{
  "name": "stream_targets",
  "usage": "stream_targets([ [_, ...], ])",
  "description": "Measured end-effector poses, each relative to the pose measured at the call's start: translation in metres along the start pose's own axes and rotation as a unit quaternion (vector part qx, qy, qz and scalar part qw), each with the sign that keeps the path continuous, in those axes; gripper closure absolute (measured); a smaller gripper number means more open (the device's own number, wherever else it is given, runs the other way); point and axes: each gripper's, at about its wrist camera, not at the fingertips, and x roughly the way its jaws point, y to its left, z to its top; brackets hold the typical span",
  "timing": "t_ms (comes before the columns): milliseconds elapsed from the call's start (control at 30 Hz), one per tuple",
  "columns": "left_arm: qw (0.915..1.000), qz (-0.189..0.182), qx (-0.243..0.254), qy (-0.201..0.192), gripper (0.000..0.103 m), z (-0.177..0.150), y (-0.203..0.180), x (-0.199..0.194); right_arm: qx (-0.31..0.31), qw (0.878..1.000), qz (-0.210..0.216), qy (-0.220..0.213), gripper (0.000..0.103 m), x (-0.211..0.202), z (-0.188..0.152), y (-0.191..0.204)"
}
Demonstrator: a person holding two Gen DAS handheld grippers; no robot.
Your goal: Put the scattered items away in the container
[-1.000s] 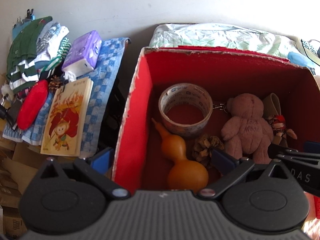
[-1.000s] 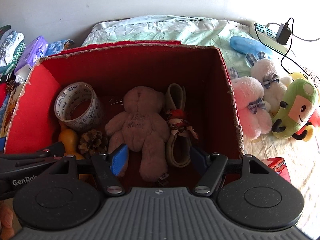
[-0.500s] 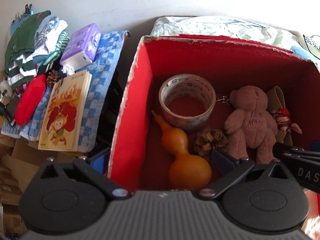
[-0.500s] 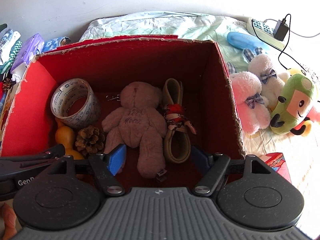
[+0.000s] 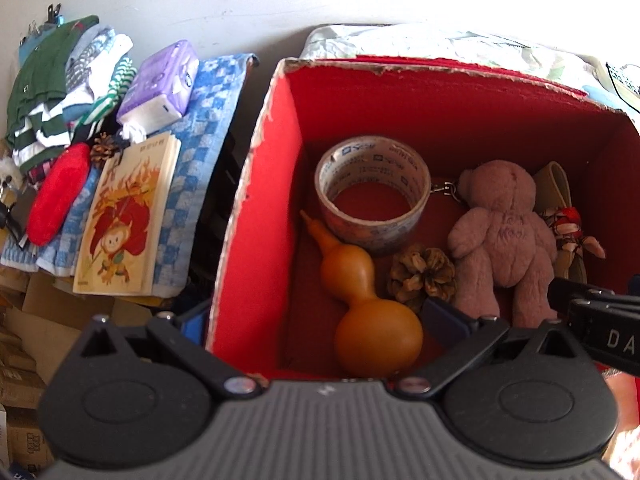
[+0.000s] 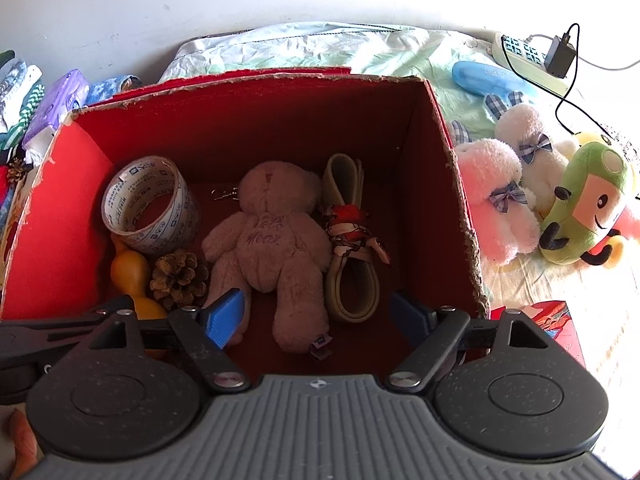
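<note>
A red cardboard box (image 5: 272,208) (image 6: 248,120) holds a tape roll (image 5: 372,224) (image 6: 176,216), an orange gourd (image 5: 376,340), a pine cone (image 5: 422,272), a brown teddy bear (image 6: 268,248) and a beige belt (image 6: 344,176) tied with a patterned scarf. My left gripper (image 5: 316,320) hangs open over the box's left wall, one finger outside, one inside above the gourd. My right gripper (image 6: 318,316) hovers over the box's near side. Its jaws are opening, and the bear's legs lie below them, untouched.
Left of the box, a blue checked towel (image 5: 200,184) carries a picture book (image 5: 128,220), a purple tissue pack (image 5: 160,84), a red pouch (image 5: 56,196), a second pine cone and folded clothes. To the right lie plush toys (image 6: 496,196), a blue case and a power strip (image 6: 520,56).
The right gripper's jaws have spread wider above the bear. The left wrist view has pulled back a little, so the box sits higher in it. Nothing in the box has moved.
</note>
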Motion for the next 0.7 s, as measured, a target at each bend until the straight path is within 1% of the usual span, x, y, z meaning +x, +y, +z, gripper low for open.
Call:
stream_targets([
  [233, 1.0, 0.001, 0.0, 0.0, 0.0, -0.0004, 0.0, -0.0001, -0.001, 1.0, 0.001, 0.005, 0.021, -0.0004, -0.0005, 0.0001],
  [400, 1.0, 0.0, -0.001, 0.0, 0.0, -0.0018, 0.0013, 0.0002, -0.011, 1.0, -0.007, 0.006, 0.021, 0.0007, -0.0023, 0.0032],
  [700, 0.9999, -0.004, -0.009, -0.004, 0.0, -0.0024, 0.0034, -0.0012, -0.008, 1.0, -0.003, 0.007, 0.022, -0.0009, -0.0021, 0.003],
])
